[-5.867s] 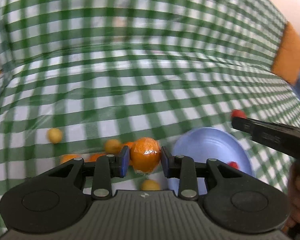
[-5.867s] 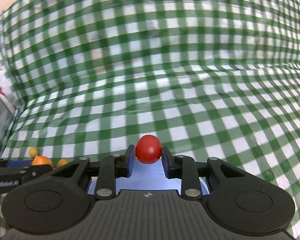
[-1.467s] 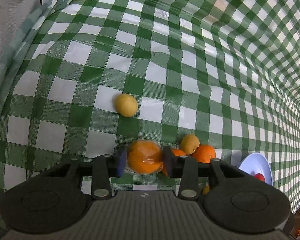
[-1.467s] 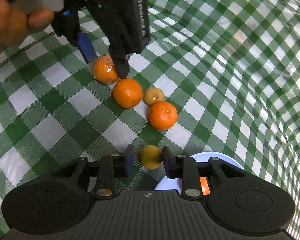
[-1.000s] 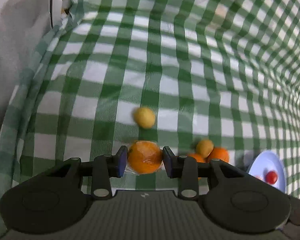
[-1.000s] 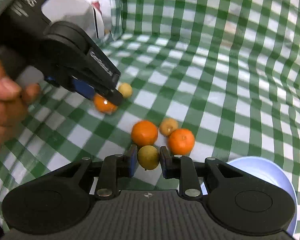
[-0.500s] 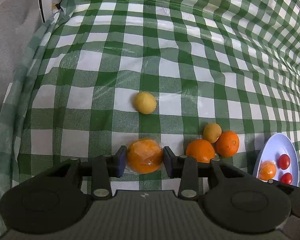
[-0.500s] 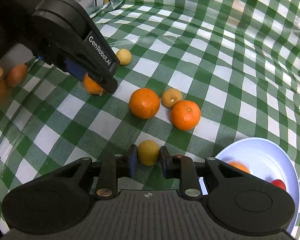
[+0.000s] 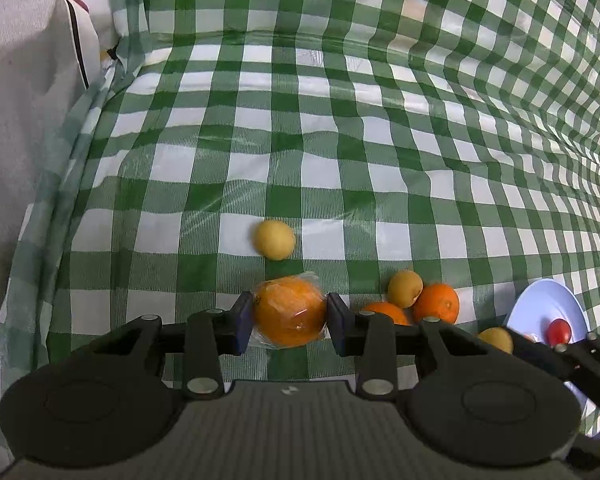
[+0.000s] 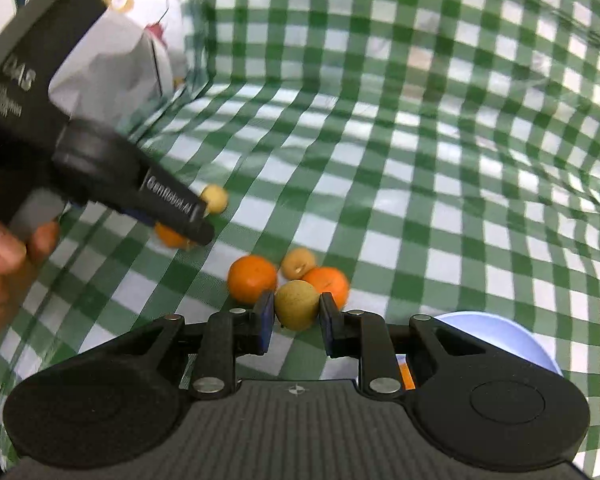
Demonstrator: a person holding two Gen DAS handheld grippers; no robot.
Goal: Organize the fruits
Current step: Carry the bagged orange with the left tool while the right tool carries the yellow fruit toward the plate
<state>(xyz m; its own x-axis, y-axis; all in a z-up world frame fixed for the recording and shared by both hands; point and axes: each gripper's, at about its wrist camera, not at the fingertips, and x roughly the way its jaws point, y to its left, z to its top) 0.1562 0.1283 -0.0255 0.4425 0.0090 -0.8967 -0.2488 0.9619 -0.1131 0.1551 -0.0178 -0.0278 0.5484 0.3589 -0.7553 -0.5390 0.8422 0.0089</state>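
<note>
My left gripper [image 9: 289, 318] is shut on a plastic-wrapped orange [image 9: 290, 312], just above the green checked cloth. A small yellow fruit [image 9: 275, 239] lies right beyond it. Two oranges [image 9: 436, 303] and a yellow-brown fruit [image 9: 405, 288] cluster to the right. My right gripper [image 10: 296, 318] is shut on a yellow-green fruit [image 10: 297, 305], lifted in front of that same cluster [image 10: 253, 279]. The light blue plate [image 9: 540, 308] at the right holds a red tomato [image 9: 558, 331]; its rim [image 10: 500, 328] shows beside my right gripper. The left gripper [image 10: 188, 224] also appears in the right wrist view, partly hiding its orange.
A grey and white bag [image 9: 24, 128] stands at the left edge of the cloth. The checked cloth [image 9: 380, 140] rises in folds at the back. A person's hand [image 10: 0, 280] grips the left tool's handle.
My right gripper has lifted the yellow-green fruit off the cloth and tilted up, so it now sits in front of the oranges. The left gripper keeps its wrapped orange and has barely shifted.
</note>
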